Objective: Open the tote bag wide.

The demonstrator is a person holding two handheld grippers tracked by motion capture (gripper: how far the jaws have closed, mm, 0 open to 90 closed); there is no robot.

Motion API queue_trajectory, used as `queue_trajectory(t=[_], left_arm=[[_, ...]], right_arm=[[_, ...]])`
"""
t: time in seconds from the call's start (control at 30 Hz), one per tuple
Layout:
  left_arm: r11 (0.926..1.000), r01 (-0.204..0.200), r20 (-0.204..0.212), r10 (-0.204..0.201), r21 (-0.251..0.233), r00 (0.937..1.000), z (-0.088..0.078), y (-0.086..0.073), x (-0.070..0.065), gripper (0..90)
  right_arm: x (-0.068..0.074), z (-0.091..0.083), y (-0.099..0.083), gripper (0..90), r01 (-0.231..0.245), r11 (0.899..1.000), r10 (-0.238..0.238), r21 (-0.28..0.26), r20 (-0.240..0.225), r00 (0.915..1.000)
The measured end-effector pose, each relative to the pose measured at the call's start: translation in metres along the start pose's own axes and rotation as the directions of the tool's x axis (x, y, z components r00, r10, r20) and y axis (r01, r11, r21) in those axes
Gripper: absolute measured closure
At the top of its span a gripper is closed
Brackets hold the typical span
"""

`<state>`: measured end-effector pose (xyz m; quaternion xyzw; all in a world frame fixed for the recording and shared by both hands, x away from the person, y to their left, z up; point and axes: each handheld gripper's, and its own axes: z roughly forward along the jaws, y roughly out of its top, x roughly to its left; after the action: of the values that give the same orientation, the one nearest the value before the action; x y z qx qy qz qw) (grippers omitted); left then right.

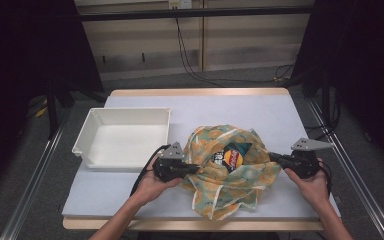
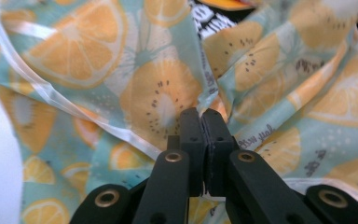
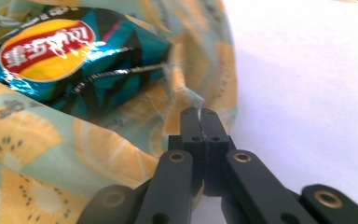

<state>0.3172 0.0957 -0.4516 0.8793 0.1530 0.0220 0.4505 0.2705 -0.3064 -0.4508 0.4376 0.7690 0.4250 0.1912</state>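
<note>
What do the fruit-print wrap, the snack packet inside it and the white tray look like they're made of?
The orange-and-teal fruit-print wrap looks like thin, limp cloth or plastic sheet: soft folds, slightly sheer edges. The blue snack packet with the red-and-yellow logo looks like glossy foil film: sharp crinkles, bright glints. The white rectangular tray looks like matte moulded plastic: smooth walls, rolled rim.

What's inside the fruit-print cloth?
A chip bag sits in the middle of the fruit-print cloth, its blue, red and yellow front showing through the gap on top. The folds cover its lower part and anything beneath it.
</note>
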Motion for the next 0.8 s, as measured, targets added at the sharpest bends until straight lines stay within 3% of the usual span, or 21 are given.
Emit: queue_trajectory(t=[0.2,0.4,0.57,0.67,0.8], left_arm=[[0.9999,0.011,0.014,-0.011,-0.010,0.9998,0.012,0.003,-0.004,88.5],[0.9999,0.014,0.031,-0.014,-0.002,0.9994,0.023,0.010,-0.006,88.4],[0.9993,0.032,0.028,-0.031,-0.021,0.9991,0.014,0.004,-0.002,88.3],[0.9993,0.029,0.023,-0.028,-0.025,0.9993,0.009,0.003,-0.001,88.4],[0.9991,0.033,0.020,-0.032,-0.028,0.9993,0.005,0.000,-0.002,88.5]], right_arm=[[-0.010,0.006,0.008,90.0,-0.005,0.999,0.005,-0.033,0.015,0.9999],[-0.026,0.019,0.009,90.0,-0.056,0.997,0.058,-0.060,0.023,0.9981],[-0.017,0.017,0.008,90.0,-0.035,0.998,0.033,-0.054,-0.028,0.9990],[-0.011,0.013,0.008,90.0,-0.040,0.996,0.035,-0.077,-0.064,0.9973],[-0.005,0.010,0.009,90.0,-0.033,0.996,0.027,-0.081,-0.082,0.9963]])
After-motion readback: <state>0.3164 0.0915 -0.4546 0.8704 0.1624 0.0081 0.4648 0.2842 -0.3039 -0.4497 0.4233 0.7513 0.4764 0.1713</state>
